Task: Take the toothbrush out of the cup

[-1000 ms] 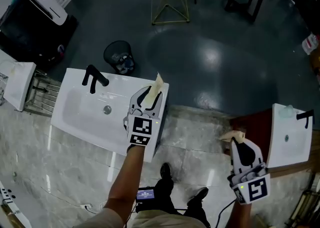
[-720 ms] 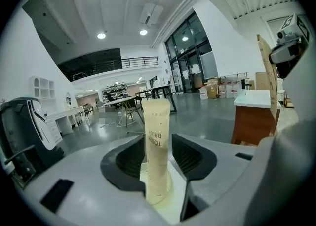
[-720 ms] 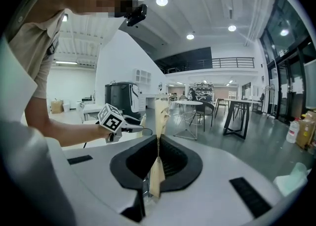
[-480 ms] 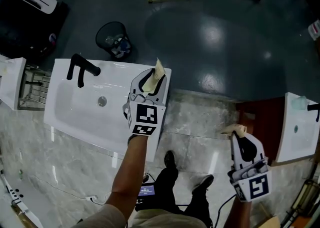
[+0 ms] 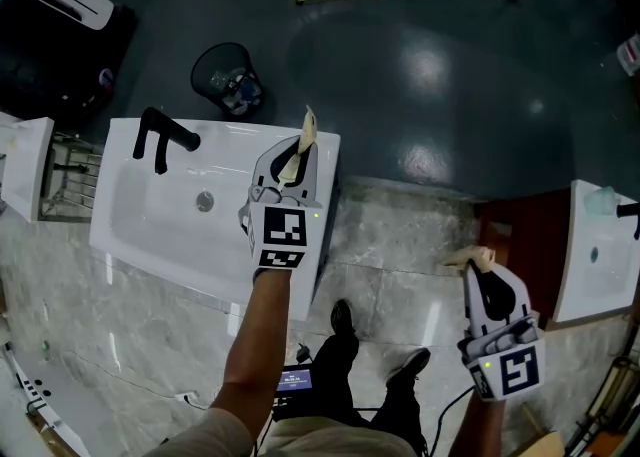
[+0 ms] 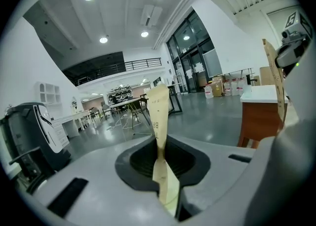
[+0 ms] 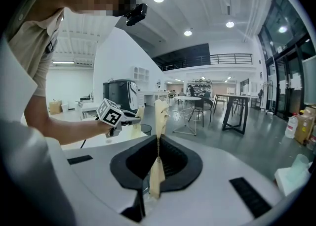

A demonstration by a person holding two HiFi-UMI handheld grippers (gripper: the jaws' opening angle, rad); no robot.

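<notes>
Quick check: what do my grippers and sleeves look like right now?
The left gripper and right gripper are light grey with black-lined jaw wells, tan-taped tips and a black-and-white marker cube each. The left sleeve is short, beige. The left gripper's jaws have just been closing, nothing between them.

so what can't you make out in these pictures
- toothbrush, cup: no view shows either for sure
- right sink, head view: cut off by the right edge; the pale thing on it is too small to name
- bin, head view: contents too small and dark
</notes>
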